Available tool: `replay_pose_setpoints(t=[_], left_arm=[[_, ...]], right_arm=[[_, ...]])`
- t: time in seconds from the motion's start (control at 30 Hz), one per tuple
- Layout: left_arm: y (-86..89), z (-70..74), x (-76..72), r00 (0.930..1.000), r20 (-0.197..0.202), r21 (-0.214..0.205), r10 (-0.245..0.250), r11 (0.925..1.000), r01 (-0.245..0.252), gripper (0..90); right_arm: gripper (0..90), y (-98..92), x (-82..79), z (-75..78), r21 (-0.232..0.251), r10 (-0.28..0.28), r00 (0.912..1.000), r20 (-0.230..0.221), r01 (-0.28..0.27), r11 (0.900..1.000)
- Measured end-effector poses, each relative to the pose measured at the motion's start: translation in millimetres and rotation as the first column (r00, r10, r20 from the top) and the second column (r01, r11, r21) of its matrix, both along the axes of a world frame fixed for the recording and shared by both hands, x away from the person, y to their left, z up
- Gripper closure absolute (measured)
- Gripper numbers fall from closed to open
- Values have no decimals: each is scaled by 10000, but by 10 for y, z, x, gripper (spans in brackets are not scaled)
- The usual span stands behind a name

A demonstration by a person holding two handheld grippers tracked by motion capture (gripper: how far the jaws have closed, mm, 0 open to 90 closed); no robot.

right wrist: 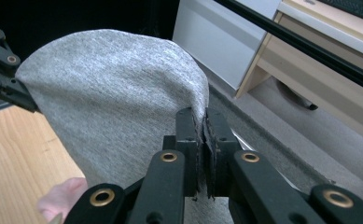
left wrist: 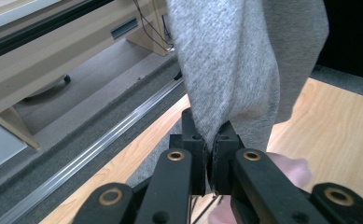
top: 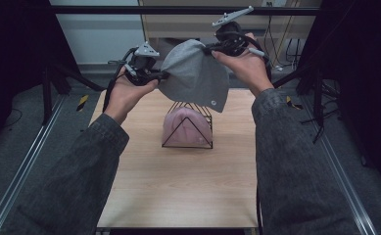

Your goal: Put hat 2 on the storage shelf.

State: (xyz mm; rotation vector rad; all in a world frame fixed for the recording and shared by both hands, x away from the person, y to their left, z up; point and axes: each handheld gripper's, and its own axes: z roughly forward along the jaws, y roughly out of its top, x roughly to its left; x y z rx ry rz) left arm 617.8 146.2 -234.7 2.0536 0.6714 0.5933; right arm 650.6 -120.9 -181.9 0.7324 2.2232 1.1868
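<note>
A grey cloth cap (top: 195, 73) hangs in the air above the far half of the wooden table (top: 178, 191), stretched between both grippers. My left gripper (top: 161, 76) is shut on its left edge, and in the left gripper view the grey cloth (left wrist: 235, 60) runs down into the closed left gripper (left wrist: 211, 154). My right gripper (top: 210, 47) is shut on the cap's upper right edge; the right gripper view has the cloth (right wrist: 118, 107) pinched by the right gripper (right wrist: 202, 140). Below the cap stands a black wire rack (top: 188, 129) with a pink cap (top: 185, 125) in it.
A metal rail (top: 24, 161) runs along the table's left side and another rail (top: 345, 181) along the right. Light wooden furniture (top: 217, 24) with cables stands beyond the far edge. Black frame posts (top: 48, 88) rise at both sides.
</note>
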Motion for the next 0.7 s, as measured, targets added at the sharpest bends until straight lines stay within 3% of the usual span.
replay_pose_setpoints(t=[0.13, 0.23, 0.7], left_arm=[[4, -92, 137, 9997, -206, -213, 145, 9997, -150, 873], [5, -193, 198, 9991, -370, -132, 211, 9997, -216, 873], [92, -531, 235, 9949, -914, 125, 429, 9990, -419, 874]], right_arm=[[859, 9, 87, -42, -37, -76, 9999, -128, 75, 10000], [859, 28, 132, -102, -175, -62, 9996, -278, 57, 9998], [859, 160, 124, -381, -613, 196, 9972, -719, -241, 9978]])
